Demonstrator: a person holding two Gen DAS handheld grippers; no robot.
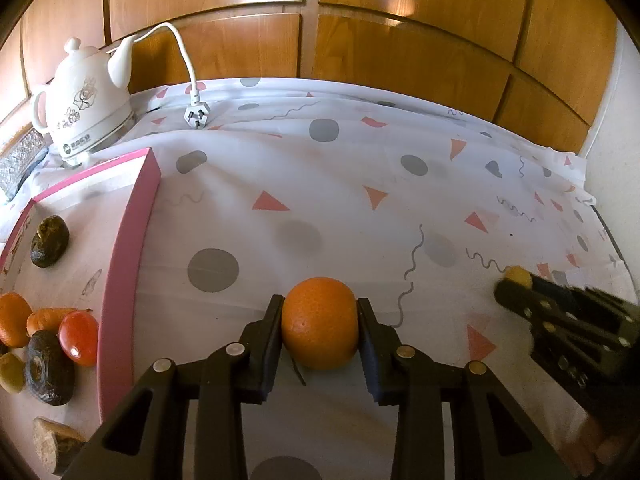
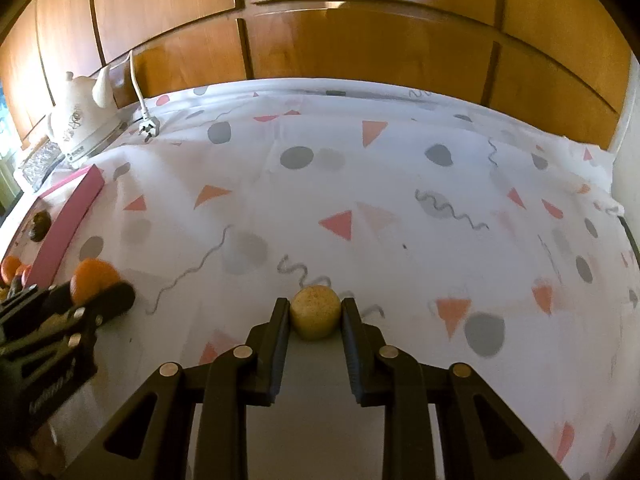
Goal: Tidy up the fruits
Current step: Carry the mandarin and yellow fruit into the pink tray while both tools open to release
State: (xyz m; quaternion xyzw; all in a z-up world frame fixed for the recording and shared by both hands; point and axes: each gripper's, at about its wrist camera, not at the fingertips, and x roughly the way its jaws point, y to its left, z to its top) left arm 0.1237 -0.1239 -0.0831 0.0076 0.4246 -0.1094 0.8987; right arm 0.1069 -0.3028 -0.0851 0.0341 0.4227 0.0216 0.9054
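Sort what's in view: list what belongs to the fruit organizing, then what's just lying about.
Job: orange in left gripper; yellow fruit in right gripper; pink-rimmed tray; fruits in tray.

Lying about: white kettle; plug; patterned tablecloth.

The pink-rimmed white cardboard tray [image 1: 132,216] runs off the left edge, so the orange round fruit [image 1: 12,318] and yellowish-green fruit [image 1: 10,372] in it get clipped. In the left view the black right gripper [image 1: 505,280] is blurry and mostly covers its small yellow fruit [image 1: 518,274].
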